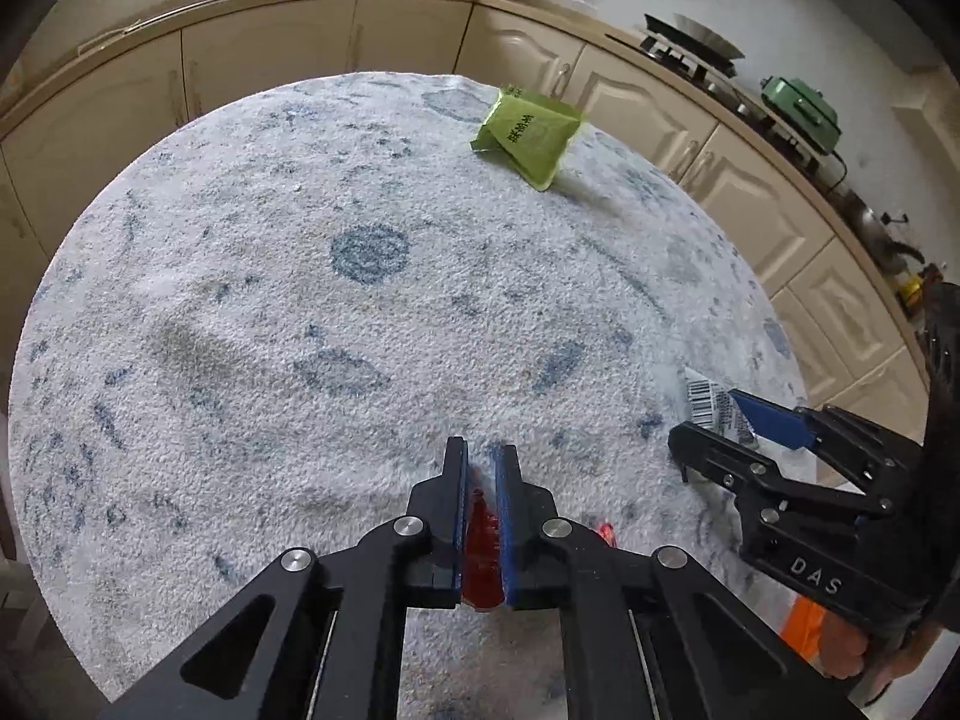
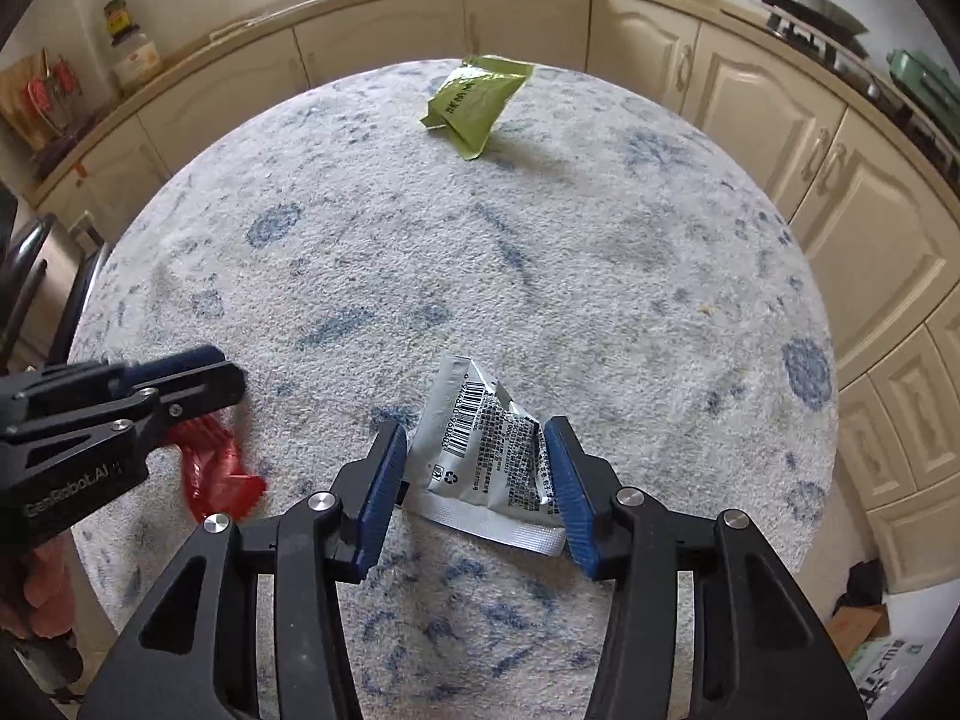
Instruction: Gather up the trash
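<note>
My left gripper (image 1: pixel 480 456) is shut on a red wrapper (image 1: pixel 483 546), held just above the round table; the red wrapper also shows in the right wrist view (image 2: pixel 216 474) hanging below the left gripper (image 2: pixel 222 372). My right gripper (image 2: pixel 474 432) is open, its jaws on either side of a silver barcode wrapper (image 2: pixel 480 450) lying on the cloth. That silver wrapper also shows in the left wrist view (image 1: pixel 711 399) by the right gripper (image 1: pixel 708 420). A green packet (image 1: pixel 528 132) lies at the table's far edge, also in the right wrist view (image 2: pixel 474 102).
The round table (image 2: pixel 540 240) has a white and blue fuzzy cloth. Cream kitchen cabinets (image 2: pixel 750 90) curve behind it, with a stove (image 1: pixel 690 48) and a green appliance (image 1: pixel 801 108) on the counter. A cardboard box (image 2: pixel 858 630) lies on the floor at lower right.
</note>
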